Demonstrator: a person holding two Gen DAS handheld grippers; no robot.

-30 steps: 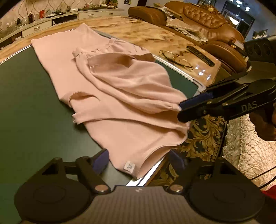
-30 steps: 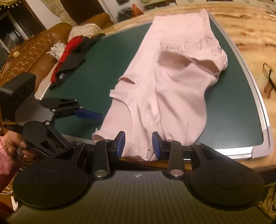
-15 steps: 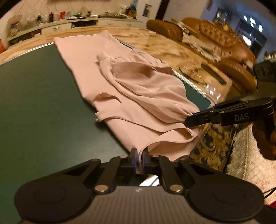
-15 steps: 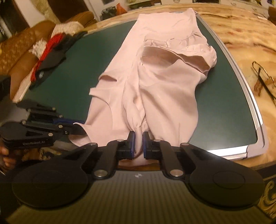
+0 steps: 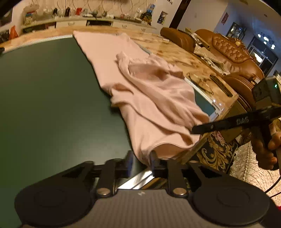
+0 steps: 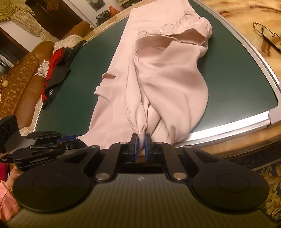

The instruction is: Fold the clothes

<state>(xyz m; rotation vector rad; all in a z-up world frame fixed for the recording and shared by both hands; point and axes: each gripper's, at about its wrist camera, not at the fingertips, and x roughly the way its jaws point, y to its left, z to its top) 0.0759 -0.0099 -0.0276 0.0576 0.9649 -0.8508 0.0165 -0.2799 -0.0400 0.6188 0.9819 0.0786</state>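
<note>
Shirt [image 6: 158, 73], thin, limp and light, is spread toward the surface's [image 6: 245, 84] near edge; its hem is pinched by the right hand-held gripper [image 6: 140, 145], while the left hand-held gripper [image 5: 140, 157] is spread beside the hem corner, best gripped there.

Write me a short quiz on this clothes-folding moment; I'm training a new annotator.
1. True or false: the right gripper is shut on the pink garment.
2. What lies on the marble top beside the green mat? A) eyeglasses B) scissors C) a mug
3. Fill in: the jaws that stand apart belong to the ___ gripper.
Key: 1 true; 2 A; 3 left, the left gripper.
</note>
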